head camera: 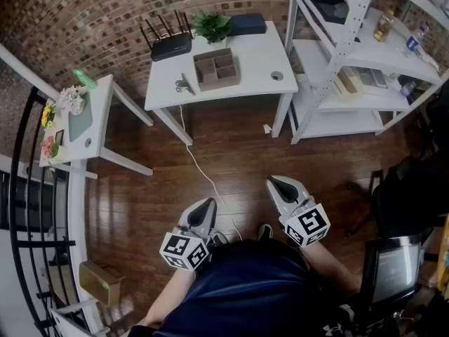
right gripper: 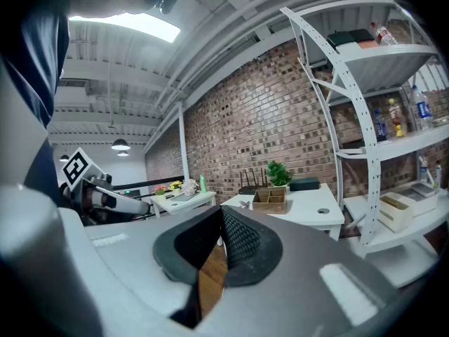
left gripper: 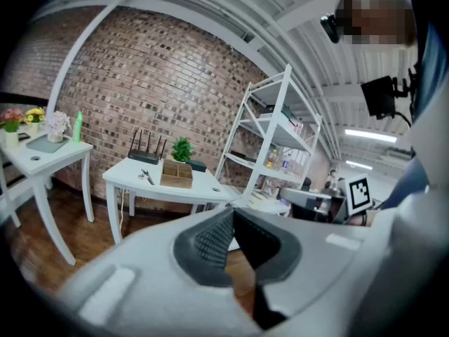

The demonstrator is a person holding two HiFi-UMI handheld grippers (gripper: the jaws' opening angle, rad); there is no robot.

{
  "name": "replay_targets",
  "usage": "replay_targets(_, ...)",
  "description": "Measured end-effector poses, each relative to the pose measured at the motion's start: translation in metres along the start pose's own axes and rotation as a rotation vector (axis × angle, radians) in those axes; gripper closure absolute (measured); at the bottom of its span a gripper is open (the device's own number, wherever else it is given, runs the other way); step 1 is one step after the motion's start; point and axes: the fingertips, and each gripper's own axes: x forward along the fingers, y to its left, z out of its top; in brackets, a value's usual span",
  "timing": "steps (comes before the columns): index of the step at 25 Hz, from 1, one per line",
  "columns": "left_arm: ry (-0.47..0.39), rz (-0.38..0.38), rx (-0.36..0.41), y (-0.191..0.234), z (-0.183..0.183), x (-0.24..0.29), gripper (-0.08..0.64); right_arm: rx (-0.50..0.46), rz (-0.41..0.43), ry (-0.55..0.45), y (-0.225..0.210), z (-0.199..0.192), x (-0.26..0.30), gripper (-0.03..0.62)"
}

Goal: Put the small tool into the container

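Note:
The small metal tool (head camera: 184, 85) lies on the white table (head camera: 259, 55), just left of the wooden compartmented container (head camera: 216, 69). Both grippers hang low over the wood floor, close to the person's body and far from the table. My left gripper (head camera: 208, 204) is shut with nothing between its jaws, and my right gripper (head camera: 275, 183) is shut and empty too. In the left gripper view the container (left gripper: 177, 174) and the tool (left gripper: 146, 177) show far off beyond the closed left gripper (left gripper: 231, 213). The right gripper view shows the container (right gripper: 270, 199) past the closed right gripper (right gripper: 221, 212).
A black router (head camera: 170, 44), a potted plant (head camera: 212, 27) and a dark flat box (head camera: 247, 24) sit at the table's back. A white shelving unit (head camera: 351, 48) stands at the right, a small side table (head camera: 77, 121) with flowers at the left. A white cable (head camera: 203, 174) trails across the floor.

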Motion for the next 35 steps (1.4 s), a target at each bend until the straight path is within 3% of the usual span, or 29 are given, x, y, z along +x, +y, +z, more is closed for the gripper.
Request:
replay_targets(4, -0.001, 0.014, -0.015, 0.007, 0.013, 0.023, 0.557, 0.032, -0.039, 0.016, -0.022, -0.008, -0.002, 0.588)
replay_targets(8, -0.009, 0.08, -0.065, 0.033, 0.02, 0.028, 0.557, 0.097, -0.049, 0.047, -0.044, -0.018, 0.016, 0.588)
replay_targets(13, -0.006, 0.134, -0.117, 0.1, 0.019, 0.044, 0.557, 0.091, -0.064, 0.072, -0.062, -0.02, 0.062, 0.588)
replay_targets(24, 0.004, 0.039, -0.12, 0.276, 0.097, 0.137, 0.555, 0.046, -0.256, 0.067, -0.084, 0.031, 0.197, 0.588)
replay_targets(26, 0.021, 0.036, -0.114, 0.298, 0.108, 0.158, 0.528, 0.056, -0.277, 0.072, -0.092, 0.034, 0.212, 0.588)
replay_targets(35, 0.115, 0.127, -0.147, 0.376, 0.122, 0.261, 0.486, 0.145, -0.309, 0.091, -0.164, 0.022, 0.244, 0.588)
